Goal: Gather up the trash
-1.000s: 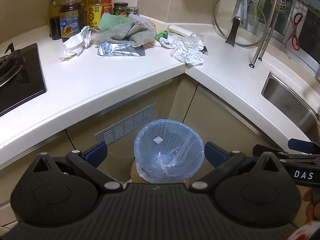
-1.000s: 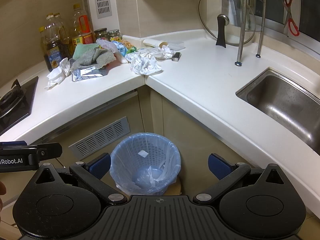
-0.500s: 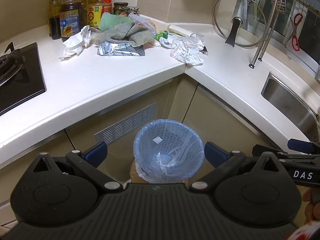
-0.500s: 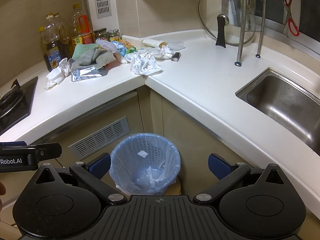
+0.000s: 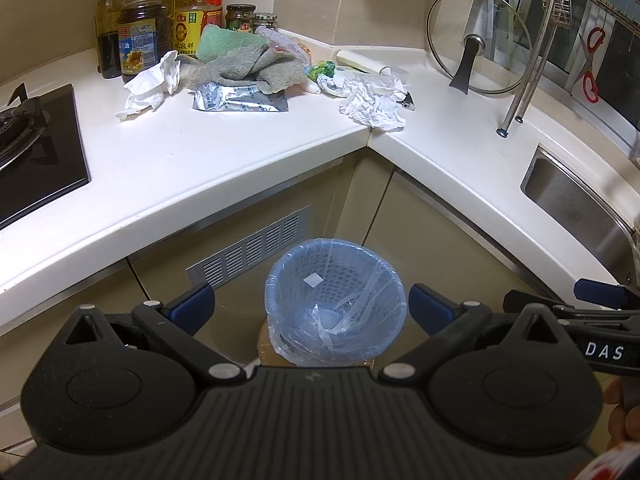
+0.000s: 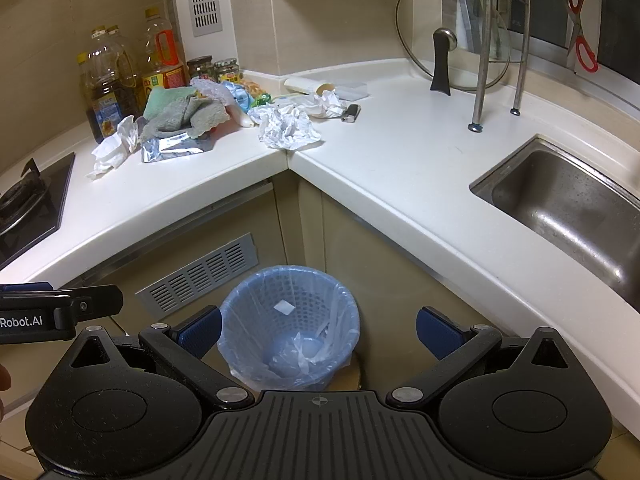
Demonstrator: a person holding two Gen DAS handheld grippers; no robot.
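Observation:
A blue basket bin with a clear liner [image 5: 335, 304] stands on the floor in the counter's corner; it also shows in the right wrist view [image 6: 289, 328]. Trash lies on the white counter: crumpled white paper [image 5: 374, 104] [image 6: 289, 128], a silver foil pouch [image 5: 240, 98] [image 6: 174, 146], a white tissue [image 5: 150, 84] [image 6: 116, 146], a green wrapper [image 5: 322, 69]. My left gripper [image 5: 312, 304] is open and empty above the bin. My right gripper [image 6: 318, 326] is open and empty above the bin, beside the left one.
A grey-green cloth [image 5: 244, 62] lies by the trash. Oil bottles and jars [image 5: 160, 20] line the back wall. A gas hob [image 5: 36, 148] is at left, a steel sink [image 6: 560, 208] at right, a glass lid [image 5: 476, 40] and a rack's legs [image 6: 480, 60] behind.

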